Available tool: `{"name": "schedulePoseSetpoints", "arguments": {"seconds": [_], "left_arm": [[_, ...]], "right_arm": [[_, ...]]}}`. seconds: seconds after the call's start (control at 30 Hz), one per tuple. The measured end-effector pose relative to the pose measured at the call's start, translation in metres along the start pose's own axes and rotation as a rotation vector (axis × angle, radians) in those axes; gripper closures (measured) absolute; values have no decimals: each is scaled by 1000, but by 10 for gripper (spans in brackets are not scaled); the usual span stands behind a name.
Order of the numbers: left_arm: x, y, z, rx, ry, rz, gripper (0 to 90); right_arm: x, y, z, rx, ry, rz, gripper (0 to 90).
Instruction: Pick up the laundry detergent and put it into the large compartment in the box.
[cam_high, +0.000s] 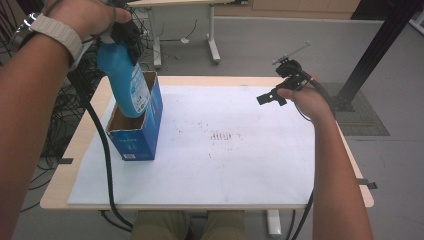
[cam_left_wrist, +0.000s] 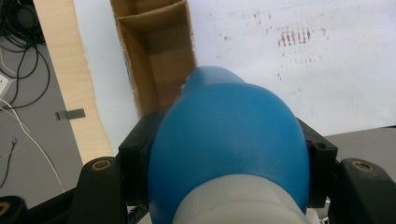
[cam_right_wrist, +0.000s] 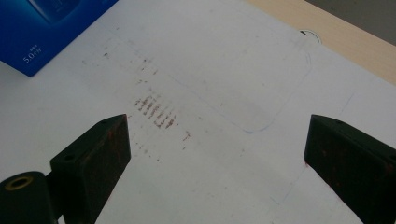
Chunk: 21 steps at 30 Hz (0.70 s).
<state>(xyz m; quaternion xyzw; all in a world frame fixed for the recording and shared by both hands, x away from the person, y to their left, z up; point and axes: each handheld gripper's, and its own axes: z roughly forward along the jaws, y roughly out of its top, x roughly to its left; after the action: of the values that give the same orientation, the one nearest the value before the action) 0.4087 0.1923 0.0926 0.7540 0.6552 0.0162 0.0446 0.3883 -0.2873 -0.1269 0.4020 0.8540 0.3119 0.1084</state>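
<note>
The left gripper (cam_high: 120, 35) – jaws clamped on the blue bottle (cam_high: 125, 80) – holds it tilted, base inside the open box (cam_high: 137, 135), while the right gripper (cam_high: 280, 90), jaws apart, hovers well away.

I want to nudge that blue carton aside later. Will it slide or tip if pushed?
The blue carton stands tall and narrow with its top open, so a push near the rim would probably tip it. It looks like thin cardboard, likely light and somewhat flexible. The blue bottle, clamped in the left gripper, hangs partly inside it and might steady it.
</note>
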Motion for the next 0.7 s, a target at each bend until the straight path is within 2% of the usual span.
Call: {"name": "schedulePoseSetpoints", "arguments": {"seconds": [0.7], "left_arm": [[30,4,7,-19,-11,-96,377]], "right_arm": [[-4,-1,3,5,0,7,70]]}}
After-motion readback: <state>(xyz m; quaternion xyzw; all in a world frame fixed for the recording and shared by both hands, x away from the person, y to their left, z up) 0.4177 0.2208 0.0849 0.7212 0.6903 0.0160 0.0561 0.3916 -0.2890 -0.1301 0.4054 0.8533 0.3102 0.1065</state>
